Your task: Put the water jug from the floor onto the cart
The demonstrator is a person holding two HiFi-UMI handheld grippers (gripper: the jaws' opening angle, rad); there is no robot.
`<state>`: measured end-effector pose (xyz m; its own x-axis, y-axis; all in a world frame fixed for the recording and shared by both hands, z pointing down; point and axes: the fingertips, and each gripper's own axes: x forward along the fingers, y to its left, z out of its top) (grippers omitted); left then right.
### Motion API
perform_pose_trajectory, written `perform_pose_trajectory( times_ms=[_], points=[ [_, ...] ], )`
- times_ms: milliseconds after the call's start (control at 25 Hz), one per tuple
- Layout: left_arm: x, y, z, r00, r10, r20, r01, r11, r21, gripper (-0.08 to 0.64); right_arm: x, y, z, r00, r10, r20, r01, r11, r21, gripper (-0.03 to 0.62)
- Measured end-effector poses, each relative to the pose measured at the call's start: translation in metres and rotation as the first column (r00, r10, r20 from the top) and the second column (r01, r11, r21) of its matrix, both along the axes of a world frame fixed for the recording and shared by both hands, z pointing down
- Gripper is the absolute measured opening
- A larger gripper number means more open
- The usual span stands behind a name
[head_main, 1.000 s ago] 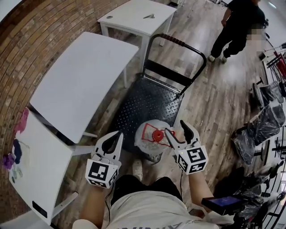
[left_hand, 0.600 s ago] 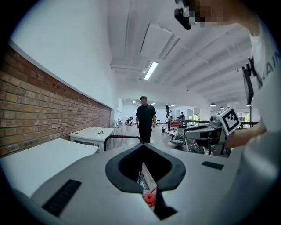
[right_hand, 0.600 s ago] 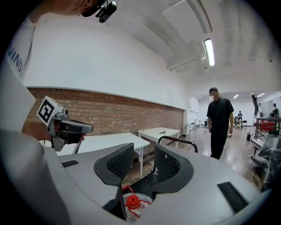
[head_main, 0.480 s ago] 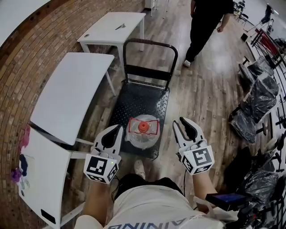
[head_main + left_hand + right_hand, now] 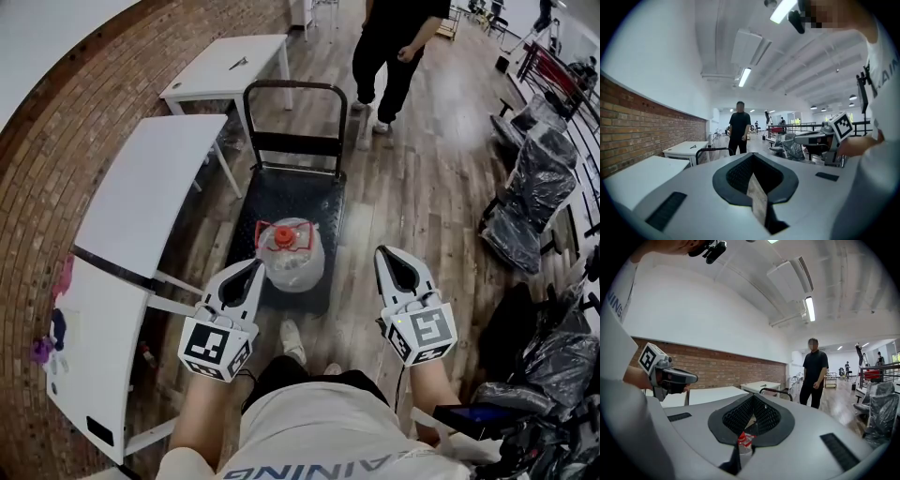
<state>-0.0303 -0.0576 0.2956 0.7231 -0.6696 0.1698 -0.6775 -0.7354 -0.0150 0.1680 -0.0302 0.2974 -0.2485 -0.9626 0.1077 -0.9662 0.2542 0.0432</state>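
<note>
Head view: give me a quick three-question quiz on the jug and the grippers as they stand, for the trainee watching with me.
1. True or false: the jug stands on the cart.
2. What does the right gripper hold? A the jug; B the cart; C nothing, its jaws are shut.
3. In the head view, on which side of the cart do the white tables stand?

Key: 1 true. 2 C. 3 left.
</note>
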Motion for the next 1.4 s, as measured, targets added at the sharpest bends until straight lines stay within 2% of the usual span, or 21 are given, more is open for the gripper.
perform_pose_trajectory(
  times_ms=[120, 240, 480, 600, 760, 920, 1120, 1400],
  points=[
    [0.006, 0.018, -0.009, 0.999, 0.023, 0.029, -0.023, 1.000, 0.020, 0.002, 0.003, 0.019, 0.004, 1.000, 0.015, 0.018, -0.015, 1.000, -0.018, 0.005],
    [0.010, 0.031, -0.014, 1.000, 0.027, 0.011, -0.027, 0.999, 0.016, 0.001, 0.008, 0.037, 0.010, 0.999, 0.035, 0.023, -0.034, 0.999, -0.040, 0.005],
    [0.007, 0.050, -0.015, 0.998, 0.051, -0.035, -0.051, 0.999, 0.006, 0.000, 0.012, 0.062, -0.002, 0.996, 0.074, -0.054, -0.076, 0.997, -0.033, 0.005],
    [-0.010, 0.053, -0.016, 0.998, 0.051, -0.043, -0.051, 0.999, 0.011, 0.002, 0.000, 0.063, -0.007, 0.994, 0.082, -0.077, -0.085, 0.996, -0.036, 0.005],
    [-0.051, 0.051, -0.015, 0.999, 0.027, -0.033, -0.027, 0.999, 0.020, 0.000, -0.035, 0.054, -0.014, 0.992, 0.061, -0.114, -0.066, 0.997, -0.037, 0.005],
    [-0.081, 0.045, -0.017, 0.998, 0.007, -0.058, -0.005, 1.000, 0.021, 0.000, -0.064, 0.046, -0.019, 0.990, 0.048, -0.134, -0.053, 0.998, -0.038, 0.005],
    [-0.097, 0.039, -0.021, 0.997, 0.009, -0.080, -0.007, 1.000, 0.028, 0.002, -0.088, 0.042, -0.020, 0.988, 0.035, -0.148, -0.041, 0.998, -0.042, 0.005],
    [-0.110, 0.033, -0.019, 0.995, 0.012, -0.094, -0.010, 1.000, 0.018, 0.000, -0.102, 0.037, -0.012, 0.987, 0.034, -0.157, -0.044, 0.997, -0.061, 0.005]
  ],
)
